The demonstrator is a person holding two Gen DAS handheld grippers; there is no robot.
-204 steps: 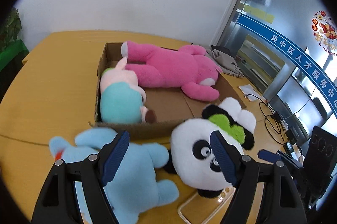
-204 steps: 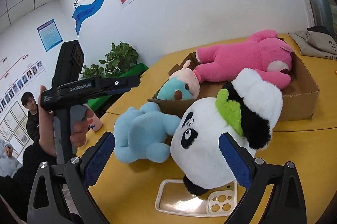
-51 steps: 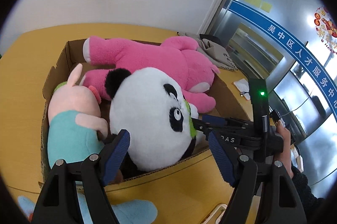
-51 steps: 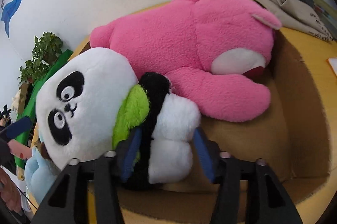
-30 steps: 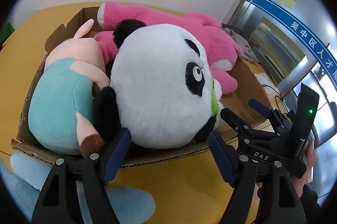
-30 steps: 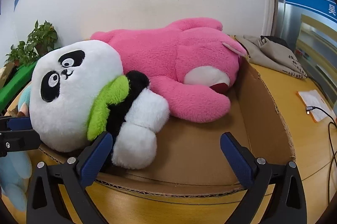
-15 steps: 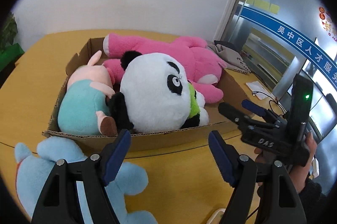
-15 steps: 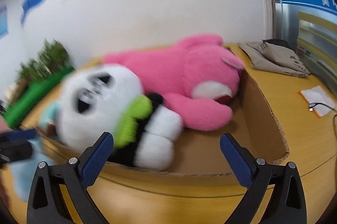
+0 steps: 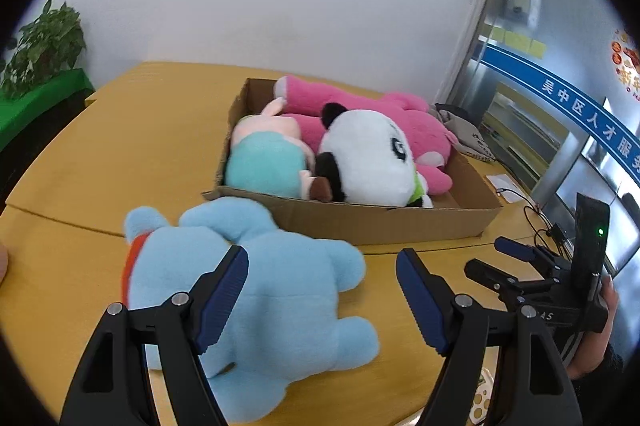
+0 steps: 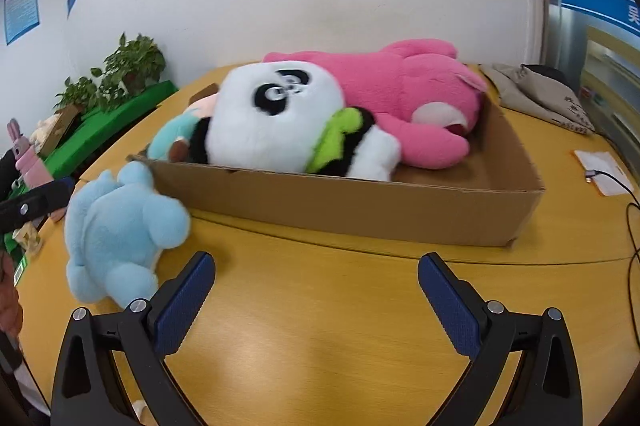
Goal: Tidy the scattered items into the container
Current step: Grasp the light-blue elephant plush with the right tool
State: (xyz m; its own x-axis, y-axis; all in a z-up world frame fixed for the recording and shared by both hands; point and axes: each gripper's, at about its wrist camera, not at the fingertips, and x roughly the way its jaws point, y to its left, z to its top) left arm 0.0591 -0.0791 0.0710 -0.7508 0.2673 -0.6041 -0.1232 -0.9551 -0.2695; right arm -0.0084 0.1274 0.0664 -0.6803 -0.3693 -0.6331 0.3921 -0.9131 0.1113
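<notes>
cardboard box [image 10: 360, 210] sat open on table | held pink plush [image 10: 404, 98], panda plush [image 10: 276, 118], teal-pink plush [image 9: 264, 166] lying packed together | light blue plush [image 9: 256, 290] lay outside, touching box's near wall

Three plush toys [image 10: 280, 122] lie in the box [image 10: 360, 202]; a fourth toy [image 10: 120, 230] lies outside, touching its front-left corner.

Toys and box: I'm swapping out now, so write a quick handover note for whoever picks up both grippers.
Left gripper: open, empty, over the blue toy.
Right gripper: open, empty, above bare table.
Box: holds the panda, pink toy and teal toy.
Done: three toys boxed.
Left: blue toy lies on the table against the box's near wall; put it in.
</notes>
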